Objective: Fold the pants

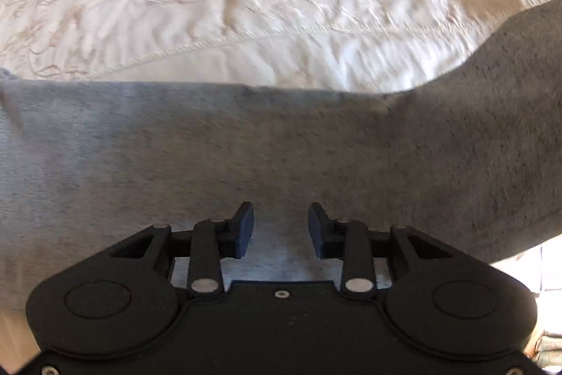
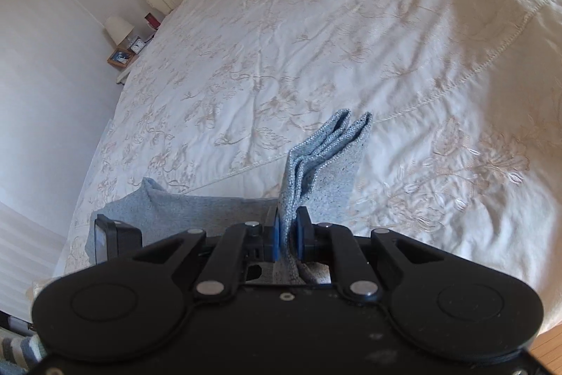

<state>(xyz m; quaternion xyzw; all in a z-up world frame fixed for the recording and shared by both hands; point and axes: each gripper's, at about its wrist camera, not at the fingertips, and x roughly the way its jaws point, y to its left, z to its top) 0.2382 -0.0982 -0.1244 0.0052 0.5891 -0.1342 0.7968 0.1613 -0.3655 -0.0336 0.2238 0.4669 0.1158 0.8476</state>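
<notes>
Right wrist view shows the right gripper point(image 2: 288, 238) with its jaws pinched on a bunched, layered edge of the grey pants point(image 2: 316, 164), the fabric standing up past the pads above the white embroidered bedspread point(image 2: 281, 58). The rest of the garment trails to the near left, toward part of the other black tool at the near-left edge. In the left wrist view the left gripper point(image 1: 280, 231) hangs over the pants point(image 1: 210, 146) with its jaws spread and nothing between the pads. The step in hand appears to be carrying one end over to make a fold. The next move likely calls for the free gripper to pin or take the cloth so the layers land aligned.
</notes>
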